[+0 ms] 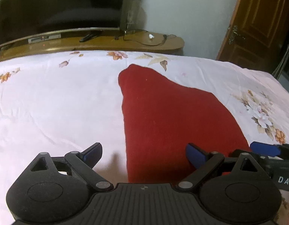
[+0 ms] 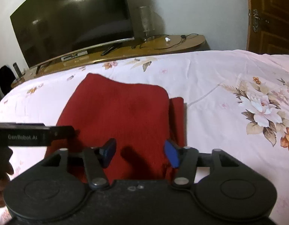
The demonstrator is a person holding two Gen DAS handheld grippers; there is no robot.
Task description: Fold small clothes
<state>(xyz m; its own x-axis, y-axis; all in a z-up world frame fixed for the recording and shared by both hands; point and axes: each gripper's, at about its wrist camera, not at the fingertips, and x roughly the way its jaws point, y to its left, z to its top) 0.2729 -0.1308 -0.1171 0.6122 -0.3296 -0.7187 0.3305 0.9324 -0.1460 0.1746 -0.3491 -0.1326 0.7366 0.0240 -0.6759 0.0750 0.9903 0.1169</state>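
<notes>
A dark red knitted garment (image 1: 172,116) lies folded on the floral bed sheet (image 1: 50,103); it also shows in the right wrist view (image 2: 118,112), with a narrow folded strip along its right edge. My left gripper (image 1: 144,155) is open, its jaws straddling the garment's near left edge just above the cloth, holding nothing. My right gripper (image 2: 139,153) is open over the garment's near edge, empty. The right gripper's blue fingertip (image 1: 264,149) shows at the right in the left wrist view. The left gripper's body (image 2: 31,135) shows at the left in the right wrist view.
A wooden TV cabinet (image 2: 125,50) runs behind the bed with a large dark television (image 2: 73,22), a glass vase (image 2: 146,20) and cables. A wooden door (image 1: 257,22) stands at the far right. The sheet (image 2: 228,93) extends to the right.
</notes>
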